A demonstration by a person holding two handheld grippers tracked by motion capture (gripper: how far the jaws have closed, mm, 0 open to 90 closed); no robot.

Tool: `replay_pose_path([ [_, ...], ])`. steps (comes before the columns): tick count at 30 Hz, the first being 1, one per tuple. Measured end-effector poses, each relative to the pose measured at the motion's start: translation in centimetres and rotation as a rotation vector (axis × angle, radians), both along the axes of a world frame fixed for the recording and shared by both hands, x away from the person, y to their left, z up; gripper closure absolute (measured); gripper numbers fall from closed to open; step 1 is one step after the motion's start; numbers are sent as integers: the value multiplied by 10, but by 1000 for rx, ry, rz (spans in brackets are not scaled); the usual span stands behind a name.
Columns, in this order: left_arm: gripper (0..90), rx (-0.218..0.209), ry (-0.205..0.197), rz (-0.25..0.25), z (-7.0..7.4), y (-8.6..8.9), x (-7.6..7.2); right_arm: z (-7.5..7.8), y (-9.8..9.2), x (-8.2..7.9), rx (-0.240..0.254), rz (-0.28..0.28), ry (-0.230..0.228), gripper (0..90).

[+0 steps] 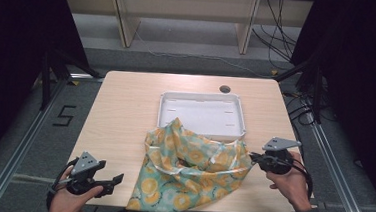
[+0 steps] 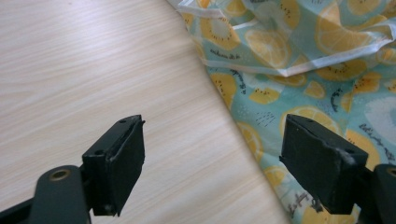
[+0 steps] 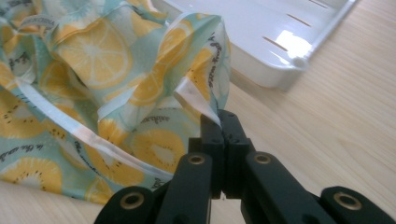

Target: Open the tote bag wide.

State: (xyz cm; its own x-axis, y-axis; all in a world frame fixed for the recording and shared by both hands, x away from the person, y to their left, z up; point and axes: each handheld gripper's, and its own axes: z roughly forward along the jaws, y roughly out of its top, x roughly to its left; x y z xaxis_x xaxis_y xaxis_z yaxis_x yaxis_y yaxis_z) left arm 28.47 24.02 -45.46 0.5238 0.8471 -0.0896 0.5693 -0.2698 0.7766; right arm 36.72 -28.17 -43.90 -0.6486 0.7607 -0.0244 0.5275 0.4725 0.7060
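So the lemon-print cloth is lying crumpled on the near half of the wooden counter, its far edge riding up over the rim of the white tray; the right gripper has its jaws pressed together on the cloth's right corner, right at the white hem; the left gripper sits just left of the cloth with jaws spread wide, one over bare wood, the other over the print.

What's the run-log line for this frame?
left gripper: open, over bare table beside cloth | right gripper: shut on cloth corner | cloth: crumpled, far edge over white tray rim
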Motion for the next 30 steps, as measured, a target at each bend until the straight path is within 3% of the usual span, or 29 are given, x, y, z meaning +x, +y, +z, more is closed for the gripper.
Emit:
replay_pose_path([
  [1,210,17,3,-19,1,-2,0,2,-6,0,-24,10,-9,900],
  [2,210,-12,6,-24,-1,-6,0,1,-8,-2,-13,-20,0,900],
  [4,215,3,25,-47,-1,-8,0,2,-9,-4,-6,-39,12,900],
  [5,219,-22,41,-68,-4,-18,0,3,-11,-2,0,-46,-13,818],
  [8,231,-16,78,-135,-9,-35,-1,11,-7,-3,33,-66,-45,654],
  [9,230,-34,104,-172,-12,-42,-2,13,-5,-2,47,-59,-97,637],
  [10,226,-62,114,-162,-13,-49,-3,17,-1,-2,50,-54,-118,596],
  [14,200,-1,133,-210,-17,-64,-7,20,11,-7,102,-40,-115,535],
  [19,175,52,169,-265,-23,-73,-11,20,28,-9,113,13,-93,496],
  [21,188,64,182,-279,-24,-75,-12,21,34,-7,102,39,-119,484],
  [23,200,145,201,-306,-27,-79,-13,22,39,-7,106,57,-128,482],
  [24,267,170,218,-299,-32,-82,-15,23,46,-6,114,86,-127,469],
  [25,294,221,220,-321,-33,-82,-13,23,50,-3,105,119,-141,463],
  [26,323,243,233,-330,-34,-82,-12,22,54,-2,97,140,-128,458],
  [30,539,237,226,-320,-37,-83,-11,18,66,2,87,175,-102,453],
])
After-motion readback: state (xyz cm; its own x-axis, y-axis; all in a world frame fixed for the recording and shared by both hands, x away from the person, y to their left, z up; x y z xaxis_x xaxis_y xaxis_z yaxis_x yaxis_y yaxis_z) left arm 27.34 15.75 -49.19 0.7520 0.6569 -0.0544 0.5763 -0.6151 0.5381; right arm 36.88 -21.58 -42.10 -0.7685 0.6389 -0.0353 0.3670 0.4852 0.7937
